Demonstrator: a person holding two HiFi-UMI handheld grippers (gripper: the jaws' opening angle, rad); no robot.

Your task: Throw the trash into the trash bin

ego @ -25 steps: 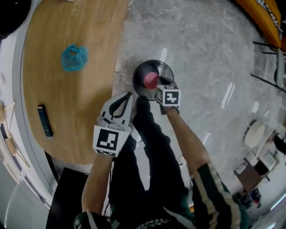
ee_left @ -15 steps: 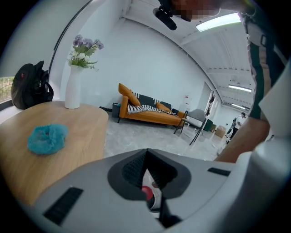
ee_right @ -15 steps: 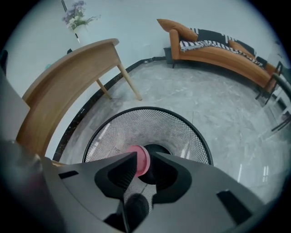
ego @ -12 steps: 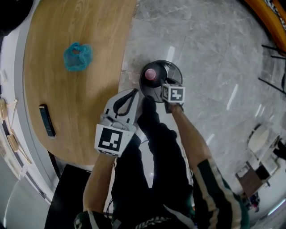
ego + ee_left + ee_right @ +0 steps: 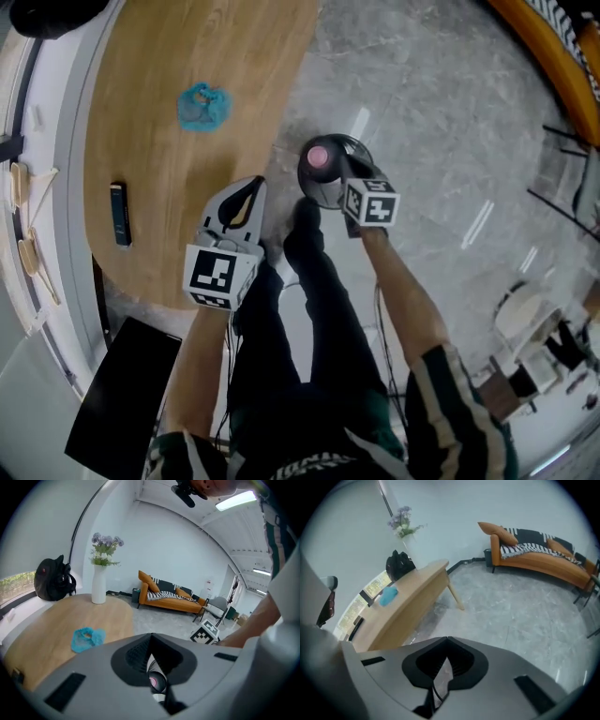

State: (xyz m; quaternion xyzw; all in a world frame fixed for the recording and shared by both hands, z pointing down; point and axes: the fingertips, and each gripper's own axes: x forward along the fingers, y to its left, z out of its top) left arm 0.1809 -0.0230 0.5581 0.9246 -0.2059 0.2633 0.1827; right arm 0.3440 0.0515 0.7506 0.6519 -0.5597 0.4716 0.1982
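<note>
while both grippers are hanging empty, a blue crumpled piece of trash (image 5: 204, 106) is lying on the wooden table (image 5: 159, 56), well apart from them. the black trash bin (image 5: 354, 155) is standing on the grey floor just beside the table's edge, and a pink piece (image 5: 319, 156) is sitting inside it. the right gripper (image 5: 349, 176) is pointing down over the bin's near rim, its jaws pressing together with nothing between them. the left gripper (image 5: 257, 185) is hovering at the table's edge beside the bin, its jaws likewise meeting at the tips and gripping nothing. a dark slim object (image 5: 119, 214) is lying on the table to the person's left. a white vase of flowers (image 5: 98, 584) is standing at the table's far end, with a black backpack (image 5: 52, 579) sitting near it.
</note>
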